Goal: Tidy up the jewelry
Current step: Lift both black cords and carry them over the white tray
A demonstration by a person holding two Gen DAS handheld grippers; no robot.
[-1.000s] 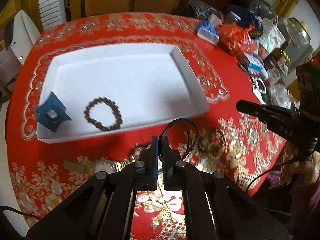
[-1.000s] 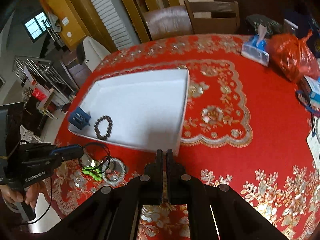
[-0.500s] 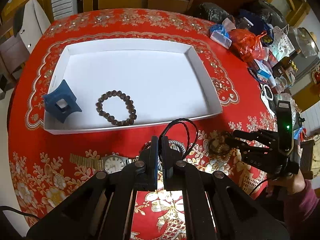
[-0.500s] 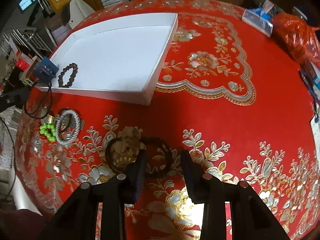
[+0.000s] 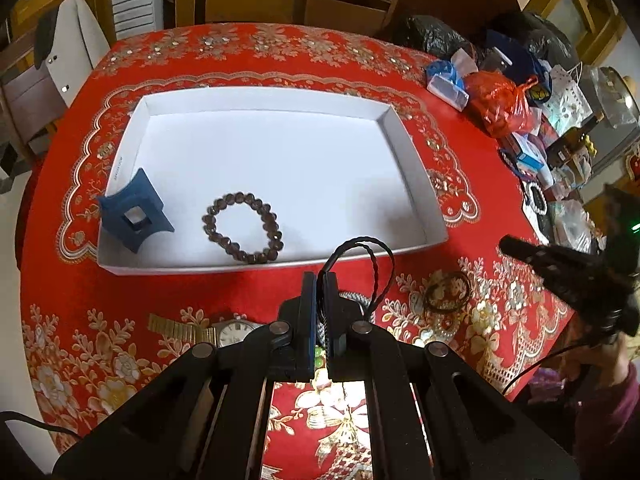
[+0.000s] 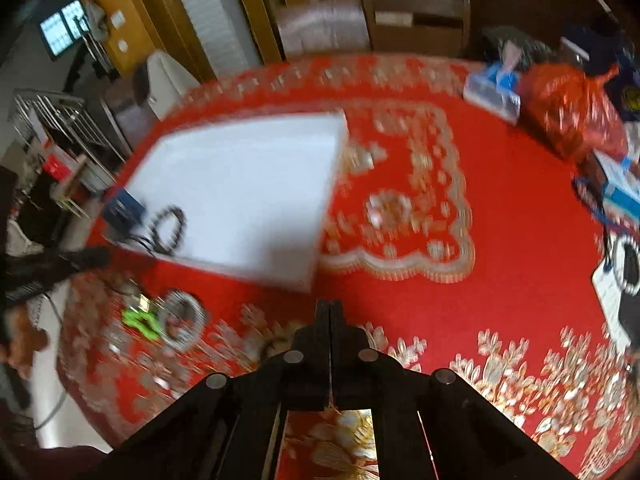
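I am pinching the black cord (image 5: 362,268) in my left gripper (image 5: 319,280), its loop hanging just short of the tray (image 5: 416,184) rim at 6 o'clock. My right gripper (image 6: 330,308) is sitting clenched, apparently empty, over the worktop (image 6: 520,240).

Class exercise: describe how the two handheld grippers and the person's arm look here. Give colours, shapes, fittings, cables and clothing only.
Both grippers, left and right, are matte black, with two flat narrow fingers on angular slotted linkage arms joined by round silver pivot bolts. In the left wrist view the right unit shows a small green light and a thin black cable trailing below it. The hand holding it wears a maroon sleeve.
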